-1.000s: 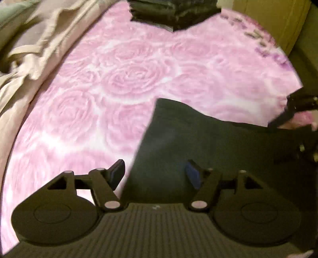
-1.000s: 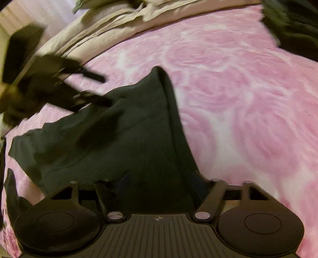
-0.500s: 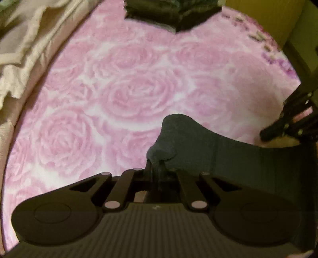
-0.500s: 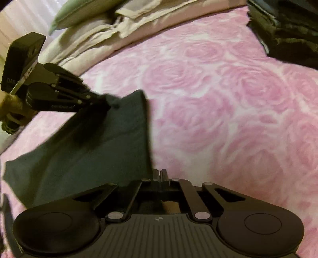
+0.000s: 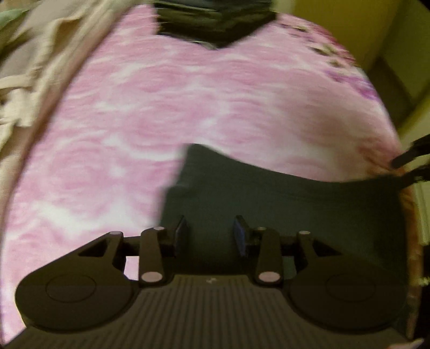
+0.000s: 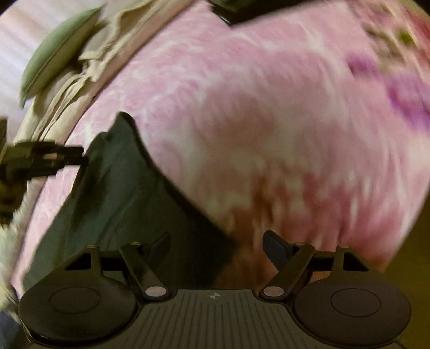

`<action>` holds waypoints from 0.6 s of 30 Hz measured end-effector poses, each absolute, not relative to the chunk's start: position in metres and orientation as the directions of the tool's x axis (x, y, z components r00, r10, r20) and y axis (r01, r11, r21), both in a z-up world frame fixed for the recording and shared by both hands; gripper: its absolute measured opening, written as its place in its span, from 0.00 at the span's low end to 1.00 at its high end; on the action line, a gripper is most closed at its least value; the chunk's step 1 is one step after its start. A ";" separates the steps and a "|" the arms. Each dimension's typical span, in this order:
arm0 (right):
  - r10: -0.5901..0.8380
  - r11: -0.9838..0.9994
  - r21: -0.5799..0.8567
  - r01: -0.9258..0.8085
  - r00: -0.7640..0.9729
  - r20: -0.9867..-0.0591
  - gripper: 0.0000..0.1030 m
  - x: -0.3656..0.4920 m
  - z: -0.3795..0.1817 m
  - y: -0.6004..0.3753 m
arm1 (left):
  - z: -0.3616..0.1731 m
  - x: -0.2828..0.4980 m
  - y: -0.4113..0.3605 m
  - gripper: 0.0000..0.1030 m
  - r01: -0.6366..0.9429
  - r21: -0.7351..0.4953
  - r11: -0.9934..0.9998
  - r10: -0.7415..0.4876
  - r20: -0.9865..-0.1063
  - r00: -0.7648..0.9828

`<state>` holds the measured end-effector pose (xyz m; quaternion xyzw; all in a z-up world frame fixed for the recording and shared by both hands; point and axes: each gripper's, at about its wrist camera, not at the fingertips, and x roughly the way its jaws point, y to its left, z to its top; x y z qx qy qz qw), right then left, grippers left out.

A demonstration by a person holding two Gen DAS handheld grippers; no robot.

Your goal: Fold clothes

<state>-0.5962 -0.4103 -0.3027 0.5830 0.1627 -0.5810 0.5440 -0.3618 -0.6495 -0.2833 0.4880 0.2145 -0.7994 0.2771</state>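
Both pairs of tongs were pinched on the dark cloth half a second ago and now stand parted with nothing between them; our left gripper [image 5: 210, 233] hangs with its blue pads a moderate gap apart over the near left part of the dark green garment [image 5: 282, 204]; our right gripper [image 6: 216, 245] stands wider, its left finger over the garment's near right corner and its right finger over bare bedspread.

Outward from the tongs, the garment lies spread flat on the pink rose-patterned bedspread [image 5: 166, 107], close to the near edge of the bed, with a smaller flap doubled over at its left end; both views are smeared by motion, so fine creases cannot be told.

Farther off, a stack of dark folded clothes [image 5: 215, 24] sits at the far edge of the bed; a beige rumpled blanket [image 5: 35, 67] runs along the left edge, with a green pillow [image 6: 56, 64] beyond it.

We judge one fold just laid and released; to do the next well, we should take the two corners of one short side with shallow bites, lift them level and together, carry them across until edge meets edge, and let go only once the cloth lies flat, so the layer beneath is not dragged.
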 end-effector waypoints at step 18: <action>-0.447 -0.342 0.448 0.826 0.277 -0.851 0.61 -0.624 -0.309 -0.424 | -0.279 -0.366 -0.611 0.32 0.729 -0.016 -0.684 -0.311 -0.898 -0.312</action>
